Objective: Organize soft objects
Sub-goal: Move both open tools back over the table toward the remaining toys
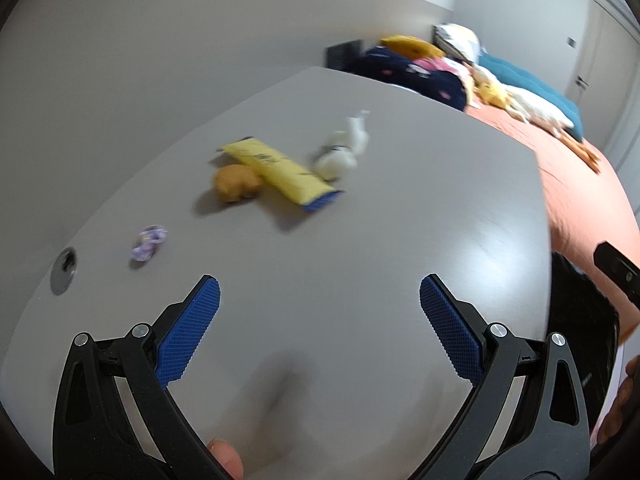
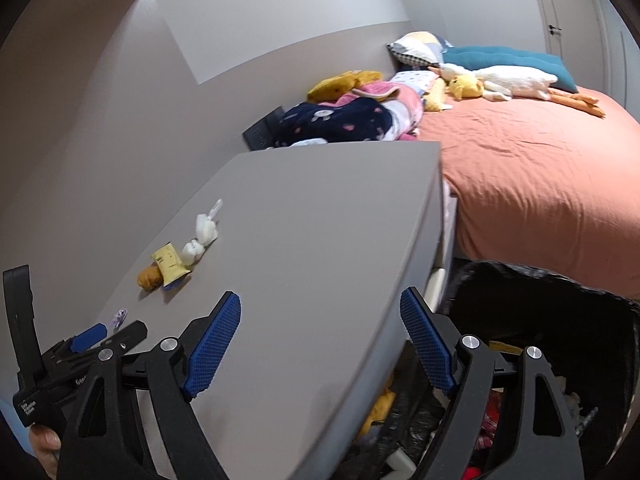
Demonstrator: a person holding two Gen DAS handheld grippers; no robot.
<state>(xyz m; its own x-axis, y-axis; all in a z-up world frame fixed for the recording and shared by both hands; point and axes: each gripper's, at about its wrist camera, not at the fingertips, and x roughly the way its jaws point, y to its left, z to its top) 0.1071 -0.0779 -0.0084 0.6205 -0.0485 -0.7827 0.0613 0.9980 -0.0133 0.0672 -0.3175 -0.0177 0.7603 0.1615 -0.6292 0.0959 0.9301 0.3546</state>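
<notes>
- My left gripper [image 1: 320, 300] hangs over the near part of the grey table [image 1: 380, 208], tilted downward; its blue-padded fingers [image 1: 192, 332] stand wide apart with nothing between them.
- My right gripper [image 2: 320, 336] straddles the table's right edge, its fingers [image 2: 214, 346] likewise spread and empty; the right one hangs over a black-lined bin [image 2: 560, 320] on the floor beside the table.
- The bin holds assorted soft items, among them something yellow and something red; I cannot make out more.
- The soft objects lie clustered toward the table's far left: a yellow pouch with a blue end [image 1: 280, 170], an orange-brown plush [image 1: 236, 184] touching its left side, and a white plush toy [image 1: 340, 152] at its right.
- A small lilac item [image 1: 148, 242] lies apart, nearer to me, close to a round cable port [image 1: 64, 270] in the tabletop.
- In the left view these objects are blurred.
- Beyond the table stands a bed with an orange cover [image 2: 540, 168]; on it rest a heap of dark and pink fabric [image 2: 352, 116], pillows, a yellow plush and a long white goose plush [image 2: 516, 80].
</notes>
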